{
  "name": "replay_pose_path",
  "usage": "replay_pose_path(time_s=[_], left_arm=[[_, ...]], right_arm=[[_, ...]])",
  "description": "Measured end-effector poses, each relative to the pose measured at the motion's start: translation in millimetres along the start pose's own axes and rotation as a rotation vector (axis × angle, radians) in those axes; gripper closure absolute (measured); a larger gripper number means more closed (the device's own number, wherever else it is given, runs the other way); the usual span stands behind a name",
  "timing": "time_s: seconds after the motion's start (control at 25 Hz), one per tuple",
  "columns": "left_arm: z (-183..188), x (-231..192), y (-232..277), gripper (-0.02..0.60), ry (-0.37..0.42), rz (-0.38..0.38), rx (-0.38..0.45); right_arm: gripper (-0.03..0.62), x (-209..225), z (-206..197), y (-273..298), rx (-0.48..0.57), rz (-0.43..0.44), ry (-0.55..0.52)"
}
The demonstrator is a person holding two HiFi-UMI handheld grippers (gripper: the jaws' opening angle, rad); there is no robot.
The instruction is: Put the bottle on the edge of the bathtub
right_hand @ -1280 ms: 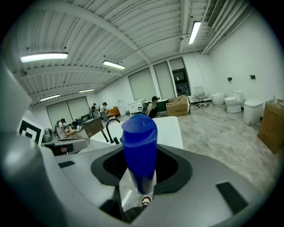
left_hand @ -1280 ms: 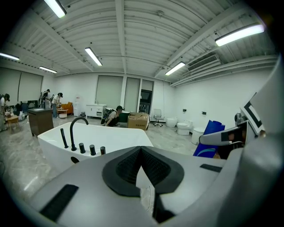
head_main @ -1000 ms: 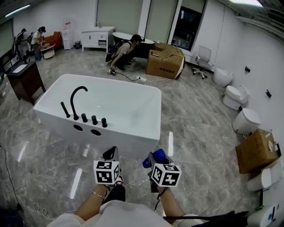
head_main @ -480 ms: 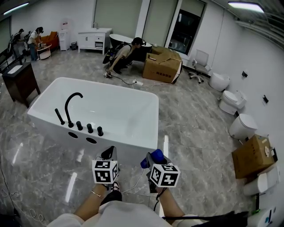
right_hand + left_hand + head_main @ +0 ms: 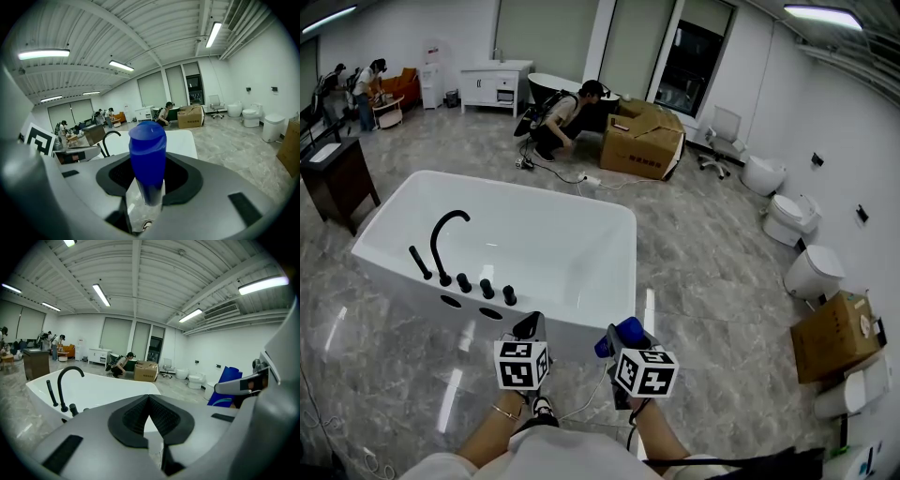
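The white rectangular bathtub point(image 5: 562, 253) has drawn nearer, its edge almost reachable; right gripper point(image 5: 615, 339) stays clamped on the blue plastic bottle point(image 5: 147, 159), left gripper point(image 5: 528, 326) closed, empty

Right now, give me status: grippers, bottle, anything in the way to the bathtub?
Right gripper shut on blue bottle, upright. Left gripper shut, empty. Bottle short of the white bathtub's rim. Black faucet on near rim, off to the left.

Bottle point(image 5: 147, 154) blue; bathtub point(image 5: 577, 325) white w/ black tap point(image 5: 437, 246); floor point(image 5: 712, 281) grey marble-patterned, pale veins; box point(image 5: 642, 141) brown; cabinet point(image 5: 342, 183) dk brown.
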State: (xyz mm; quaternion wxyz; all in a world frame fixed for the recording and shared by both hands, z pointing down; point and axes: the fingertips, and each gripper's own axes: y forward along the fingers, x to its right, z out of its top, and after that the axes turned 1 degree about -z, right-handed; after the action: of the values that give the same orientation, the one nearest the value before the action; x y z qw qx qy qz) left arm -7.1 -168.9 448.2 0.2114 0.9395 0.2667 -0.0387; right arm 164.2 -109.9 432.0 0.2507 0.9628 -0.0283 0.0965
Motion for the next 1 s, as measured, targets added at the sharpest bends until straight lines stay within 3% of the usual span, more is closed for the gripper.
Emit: replay_pose_path(time_s=[0.48, 1.0], left_arm=[[38, -41, 54, 0.571, 0.028, -0.012, 0.003], [59, -69, 107, 0.571, -0.028, -0.020, 0.001]], right_arm=[[0.427, -6, 34, 63, 0.005, 0.006, 0.011], [0.427, -10, 72, 118, -0.025, 0.018, -0.028]])
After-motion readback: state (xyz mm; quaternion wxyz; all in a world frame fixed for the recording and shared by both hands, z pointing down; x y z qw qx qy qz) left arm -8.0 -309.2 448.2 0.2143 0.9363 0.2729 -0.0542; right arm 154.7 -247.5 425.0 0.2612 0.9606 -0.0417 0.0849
